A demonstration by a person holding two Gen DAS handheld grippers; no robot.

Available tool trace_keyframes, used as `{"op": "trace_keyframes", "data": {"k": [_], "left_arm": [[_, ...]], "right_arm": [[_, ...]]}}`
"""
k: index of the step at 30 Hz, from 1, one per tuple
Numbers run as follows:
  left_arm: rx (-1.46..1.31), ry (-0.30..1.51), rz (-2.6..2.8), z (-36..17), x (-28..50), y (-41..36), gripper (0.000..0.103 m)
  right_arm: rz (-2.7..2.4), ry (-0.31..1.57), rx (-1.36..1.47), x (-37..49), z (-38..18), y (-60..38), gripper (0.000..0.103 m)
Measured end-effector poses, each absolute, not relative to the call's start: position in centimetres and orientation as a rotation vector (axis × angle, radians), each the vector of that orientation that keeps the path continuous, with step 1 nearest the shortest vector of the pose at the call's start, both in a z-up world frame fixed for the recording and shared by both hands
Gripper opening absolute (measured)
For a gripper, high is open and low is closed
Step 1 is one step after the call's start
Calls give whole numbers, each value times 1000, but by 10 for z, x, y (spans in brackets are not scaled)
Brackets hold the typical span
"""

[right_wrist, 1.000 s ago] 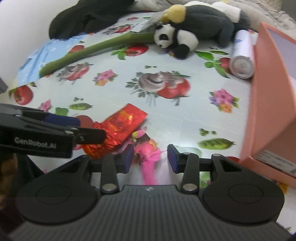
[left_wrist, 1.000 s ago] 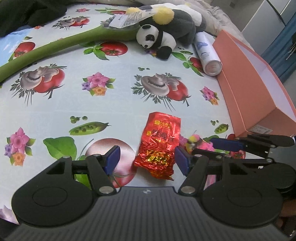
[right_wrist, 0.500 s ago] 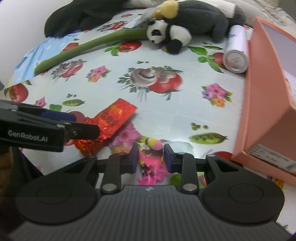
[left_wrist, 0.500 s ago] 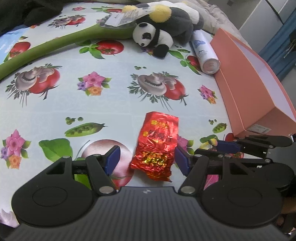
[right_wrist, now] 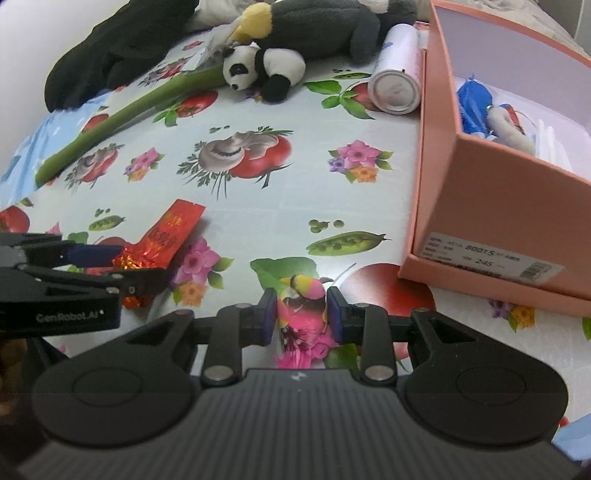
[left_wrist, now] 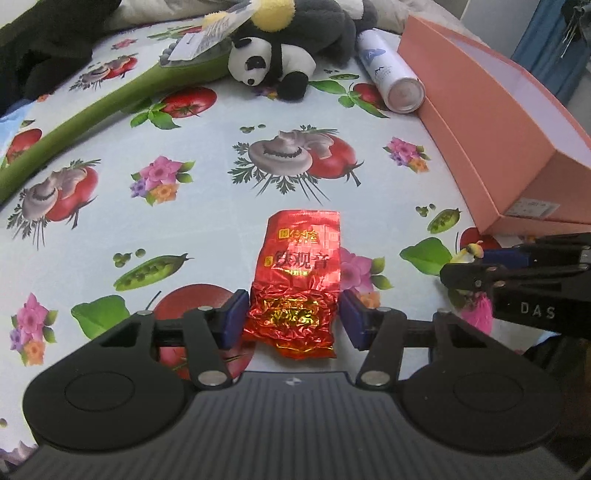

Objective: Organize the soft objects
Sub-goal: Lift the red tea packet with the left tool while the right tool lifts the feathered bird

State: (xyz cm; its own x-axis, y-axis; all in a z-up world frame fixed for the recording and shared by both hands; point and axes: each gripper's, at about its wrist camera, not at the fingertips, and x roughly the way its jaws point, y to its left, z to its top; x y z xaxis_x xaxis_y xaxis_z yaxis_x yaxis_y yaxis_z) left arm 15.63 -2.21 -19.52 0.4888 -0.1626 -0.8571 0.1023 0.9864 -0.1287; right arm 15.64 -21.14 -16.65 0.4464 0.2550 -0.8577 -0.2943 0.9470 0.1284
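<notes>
My left gripper [left_wrist: 291, 317] is open, its pads on either side of the near end of a red foil tea packet [left_wrist: 301, 273] lying on the table; the packet also shows in the right wrist view [right_wrist: 162, 236]. My right gripper [right_wrist: 301, 314] is shut on a small pink and yellow plush toy [right_wrist: 306, 295] and holds it above the table; it shows in the left wrist view [left_wrist: 476, 295]. A panda plush [left_wrist: 266, 64] and a grey plush [left_wrist: 317, 26] lie at the far side. A pink box [right_wrist: 480, 206] at the right holds a blue soft item [right_wrist: 474, 107].
A long green plush stem [left_wrist: 92, 114] runs across the far left. A white spray can [left_wrist: 391, 77] lies beside the box. A black cloth [right_wrist: 110, 48] sits at the far left corner. The table has a flowered oilcloth [left_wrist: 207, 214].
My right gripper has shut on the pink plush toy and lifted it toward the box. My left gripper has moved forward around the red packet and narrowed a little.
</notes>
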Motion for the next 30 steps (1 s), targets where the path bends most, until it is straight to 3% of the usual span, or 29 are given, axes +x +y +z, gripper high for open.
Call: {"op": "trace_keyframes", "data": {"k": [30], "left_arm": [[-187, 784, -205, -59, 99, -17, 59]], "right_arm": [[329, 766, 32, 94, -43, -215, 32]]}}
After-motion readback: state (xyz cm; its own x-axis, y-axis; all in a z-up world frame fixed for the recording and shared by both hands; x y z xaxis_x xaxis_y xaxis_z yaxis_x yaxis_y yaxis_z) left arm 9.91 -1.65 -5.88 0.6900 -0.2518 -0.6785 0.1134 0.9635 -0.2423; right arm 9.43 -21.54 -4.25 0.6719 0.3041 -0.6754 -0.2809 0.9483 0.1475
